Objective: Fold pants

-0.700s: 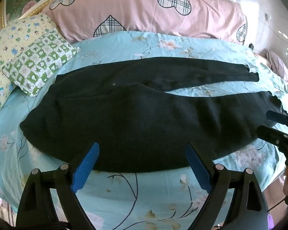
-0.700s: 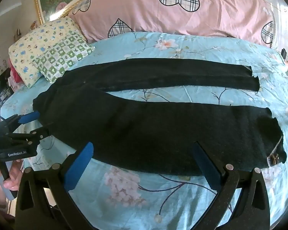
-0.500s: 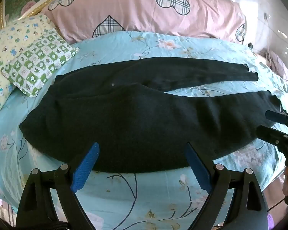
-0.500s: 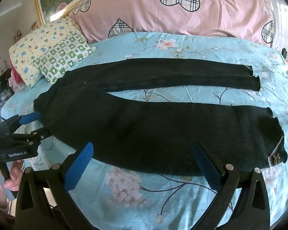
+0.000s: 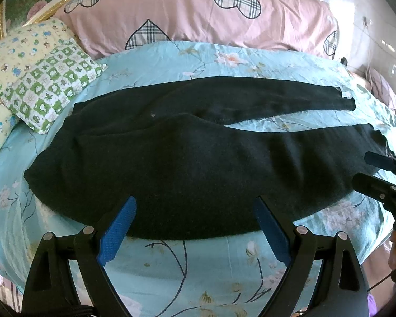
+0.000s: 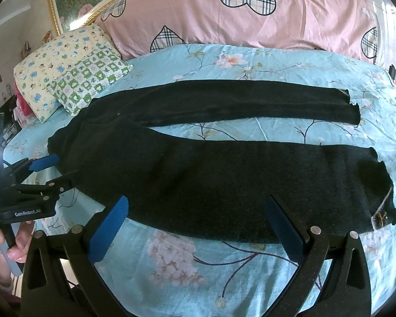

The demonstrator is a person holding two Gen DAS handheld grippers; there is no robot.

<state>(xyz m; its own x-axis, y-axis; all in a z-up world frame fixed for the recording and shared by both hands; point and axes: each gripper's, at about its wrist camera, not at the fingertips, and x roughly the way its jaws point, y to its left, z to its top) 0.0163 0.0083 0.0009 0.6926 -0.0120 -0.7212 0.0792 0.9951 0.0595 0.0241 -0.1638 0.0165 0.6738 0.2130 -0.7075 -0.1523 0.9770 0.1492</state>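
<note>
Left wrist view: the black pants [image 5: 192, 163] lie flat on the blue flowery bed sheet [image 5: 187, 269], waist left, legs right. The left gripper [image 5: 195, 227] is spread wide, holding nothing, near the pants' near edge. The right gripper [image 6: 198, 227] is spread wide too.

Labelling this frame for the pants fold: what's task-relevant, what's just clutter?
Job:
- black pants, spread flat on the bed
- left gripper, open, empty
- right gripper, open, empty

Lying about:
- checked pillow
- yellow pillow
- pink quilt
- floral sheet
</note>
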